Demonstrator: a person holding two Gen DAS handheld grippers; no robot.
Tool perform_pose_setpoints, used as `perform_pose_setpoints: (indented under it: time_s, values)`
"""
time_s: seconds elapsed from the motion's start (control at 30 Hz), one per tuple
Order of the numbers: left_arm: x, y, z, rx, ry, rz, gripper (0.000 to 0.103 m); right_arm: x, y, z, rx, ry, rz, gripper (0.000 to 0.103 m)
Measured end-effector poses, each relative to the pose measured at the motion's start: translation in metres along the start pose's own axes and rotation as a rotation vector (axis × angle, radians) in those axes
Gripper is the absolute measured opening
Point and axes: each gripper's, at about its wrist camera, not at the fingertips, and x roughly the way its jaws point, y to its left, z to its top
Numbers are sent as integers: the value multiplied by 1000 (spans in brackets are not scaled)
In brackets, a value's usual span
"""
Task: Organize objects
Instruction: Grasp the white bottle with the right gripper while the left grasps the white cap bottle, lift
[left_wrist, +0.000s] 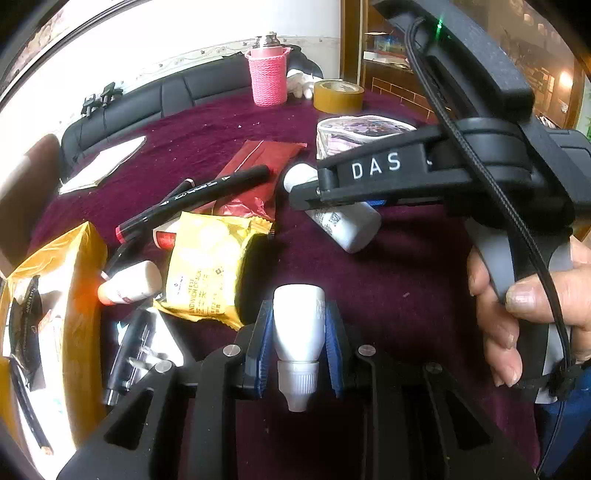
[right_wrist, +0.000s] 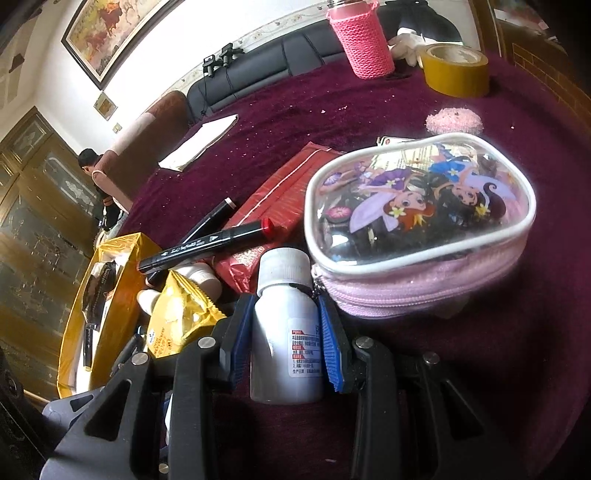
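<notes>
Maroon tablecloth (right_wrist: 369, 96), black sofa (right_wrist: 258, 62) behind — left gripper (left_wrist: 298, 328) clamps dropper bottle (left_wrist: 298, 332), right gripper (right_wrist: 286, 332) white bottle (right_wrist: 284, 332)

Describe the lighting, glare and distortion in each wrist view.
Left wrist view: the wall is blown out white, the yellow bag glows with glare, and fisheye bends the sofa. Right wrist view: a bright halo rings the clear pouch, the cabinet at left is dim, and edges curve.

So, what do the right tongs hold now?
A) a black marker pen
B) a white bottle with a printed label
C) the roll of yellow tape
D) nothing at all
B: in the right wrist view the right tongs have their blue pads pressed on both sides of the white bottle.
</notes>
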Motion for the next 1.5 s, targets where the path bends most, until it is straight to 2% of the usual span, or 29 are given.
perform_pose_setpoints:
  time_s: [0.37, 0.57, 0.73, 0.93, 1.13, 1.27, 1.5]
  values:
    - [-19, 9, -4, -24, -39, -23, 22, -2, 2, -1, 11, -17, 4, 31]
    - [-38, 21, -7, -39, -76, -48, 22, -6, -3, -7, 98, -20, 48, 31]
    - [-56, 38, -14, -63, -116, -72, 22, -21, 11, -23, 123, -41, 63, 32]
    - [-81, 65, -24, -105, -176, -97, 22, -43, 55, -43, 93, -105, 117, 32]
    - [-110, 110, -47, -175, -234, -83, 22, -44, 115, -62, 6, -86, 183, 32]
    - [-124, 153, -69, -250, -246, -36, 22, -34, 160, -76, -78, -49, 228, 32]
    - [-134, 229, -111, -412, -234, 92, 23, -9, 222, -106, -209, 35, 284, 32]
